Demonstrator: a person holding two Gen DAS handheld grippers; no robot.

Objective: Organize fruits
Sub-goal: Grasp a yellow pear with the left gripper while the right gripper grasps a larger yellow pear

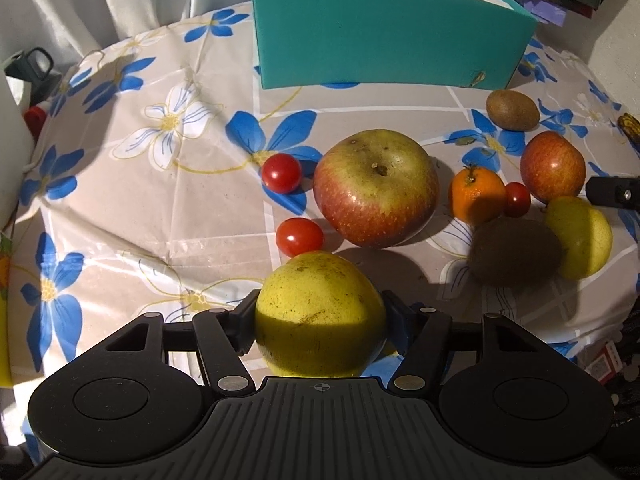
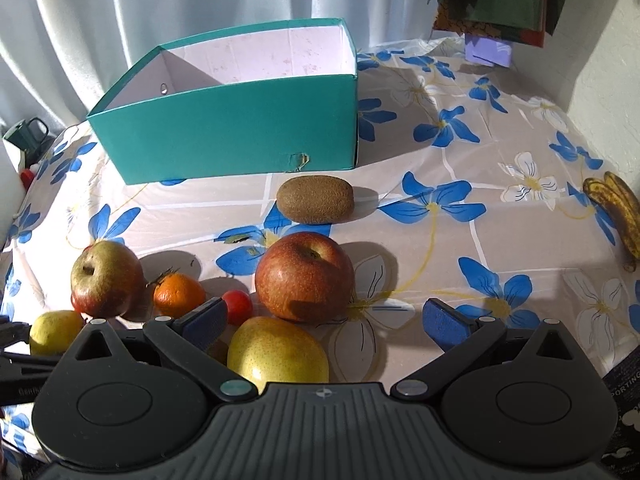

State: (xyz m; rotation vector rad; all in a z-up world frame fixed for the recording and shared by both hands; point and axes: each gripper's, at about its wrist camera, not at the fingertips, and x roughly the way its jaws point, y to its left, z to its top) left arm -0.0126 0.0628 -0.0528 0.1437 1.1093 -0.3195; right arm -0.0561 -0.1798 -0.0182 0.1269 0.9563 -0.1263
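The left claw [image 1: 320,312] pinches a yellow pear [image 1: 320,312], whose underside its body hides. At 3 o'clock, a shadowed kiwi [image 1: 516,252] covers part of a second yellow pear [image 1: 584,240]. A large apple [image 1: 376,188], two cherry tomatoes [image 1: 281,173] and a mandarin [image 1: 476,196] lie at 12 o'clock, before the teal box [image 1: 380,40]. The right claw [image 2: 324,324] stands spread over that second pear, touching nothing. Bananas [image 2: 620,216] are cut off at 3 o'clock. A floral cloth [image 2: 480,240] covers the surface; curtains [image 2: 120,20] hang behind.
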